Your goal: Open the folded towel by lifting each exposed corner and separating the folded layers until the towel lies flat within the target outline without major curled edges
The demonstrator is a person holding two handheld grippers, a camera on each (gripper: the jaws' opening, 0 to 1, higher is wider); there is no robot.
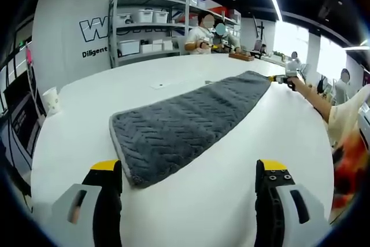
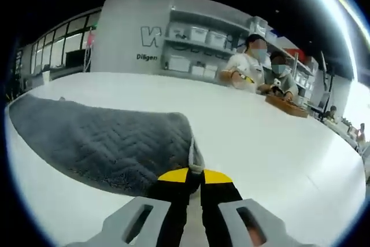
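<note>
A dark grey towel (image 1: 185,122) with a zigzag weave lies as a long folded strip on the white table (image 1: 191,212). My left gripper (image 1: 189,179) is open above the table, its yellow-tipped jaws wide apart just short of the towel's near end. At the strip's far end the right gripper (image 1: 282,78) holds a corner, a person's arm behind it. In the right gripper view the towel (image 2: 98,140) stretches off to the left, and my right gripper (image 2: 195,173) is shut on its near corner, which sticks up between the jaws.
A paper cup (image 1: 51,100) stands near the table's left edge. Two people (image 2: 254,65) work at the table's far side beside a wooden tray (image 2: 286,107). Shelves with white bins (image 1: 147,30) line the back wall. A small white label (image 1: 158,85) lies beyond the towel.
</note>
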